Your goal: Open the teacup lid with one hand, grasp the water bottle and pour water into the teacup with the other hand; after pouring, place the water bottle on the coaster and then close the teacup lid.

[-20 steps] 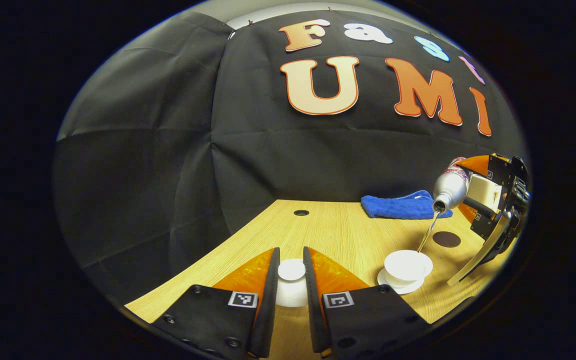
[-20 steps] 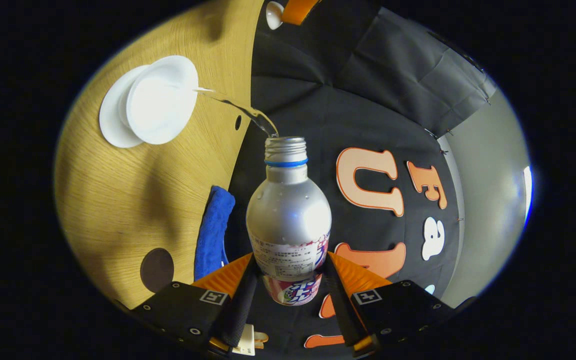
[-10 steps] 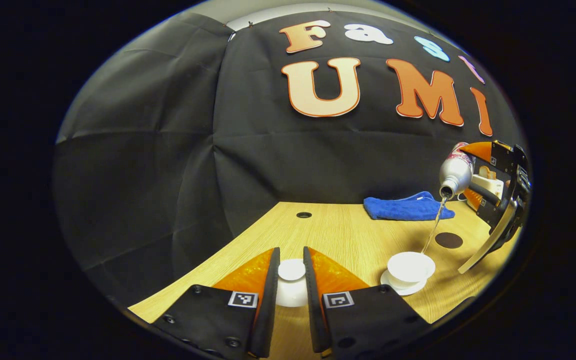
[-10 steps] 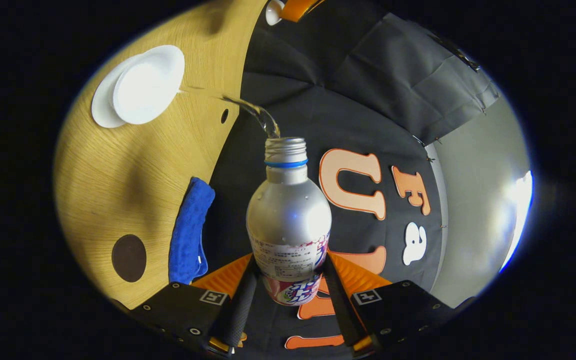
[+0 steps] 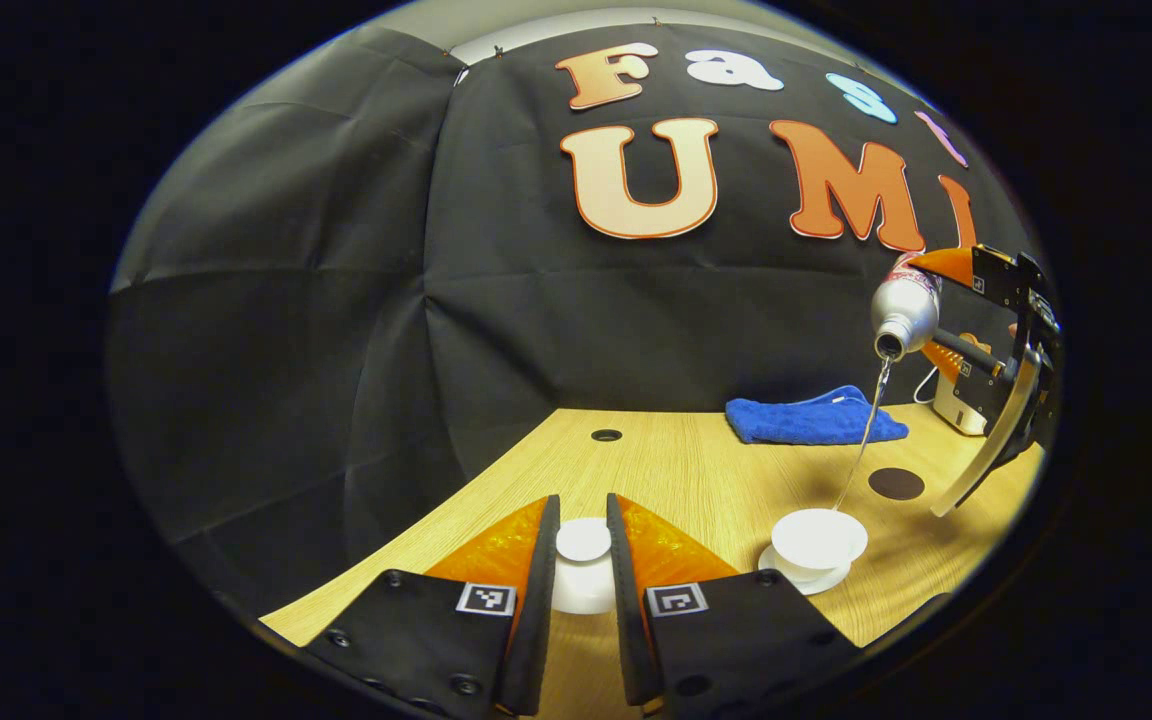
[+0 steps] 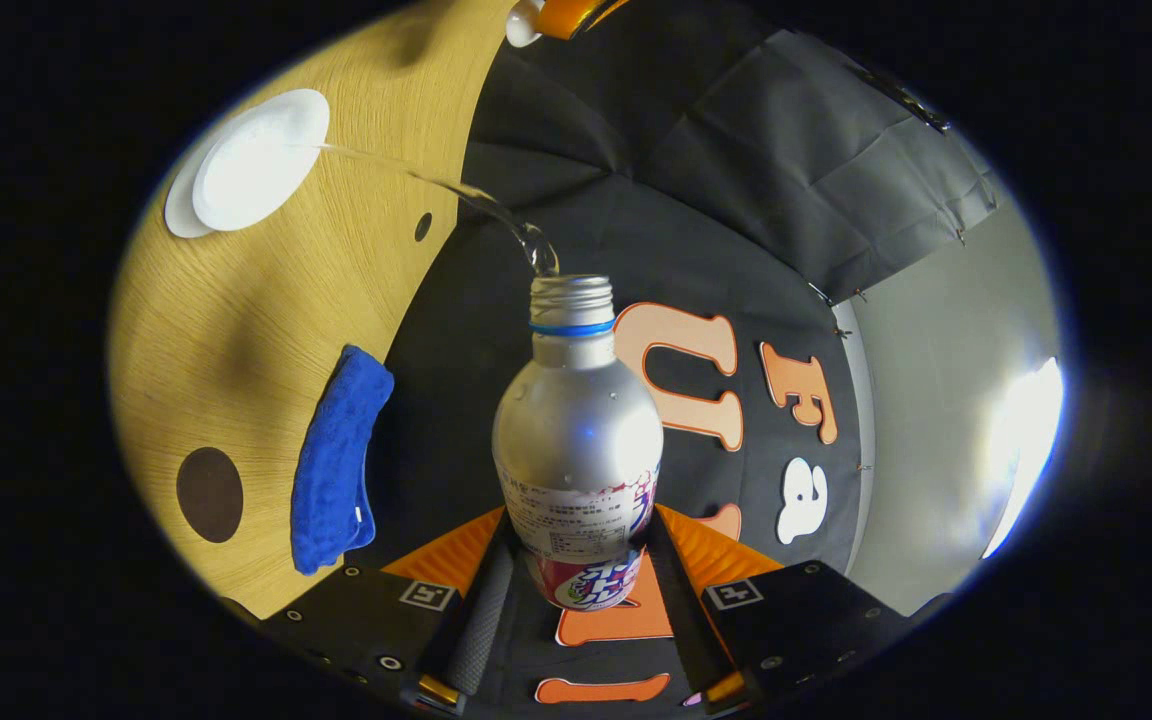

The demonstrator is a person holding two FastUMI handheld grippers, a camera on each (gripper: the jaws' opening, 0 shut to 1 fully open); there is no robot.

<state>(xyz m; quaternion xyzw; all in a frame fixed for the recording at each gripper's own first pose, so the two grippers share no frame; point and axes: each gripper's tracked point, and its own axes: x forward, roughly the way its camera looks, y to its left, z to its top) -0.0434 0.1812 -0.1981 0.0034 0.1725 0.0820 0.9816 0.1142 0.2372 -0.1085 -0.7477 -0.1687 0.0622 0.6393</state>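
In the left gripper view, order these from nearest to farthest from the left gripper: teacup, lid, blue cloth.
1. lid, held between the left gripper fingers.
2. teacup, to its right on the saucer.
3. blue cloth, far back right, near the wall.

Each gripper carries two black plates at the base of its fingers, left gripper [image 5: 583, 560] and right gripper [image 6: 576, 560] alike, each plate bearing a small square black-and-white marker and round screw heads. In the left gripper view the right gripper also shows a long pale curved bar along its black frame.
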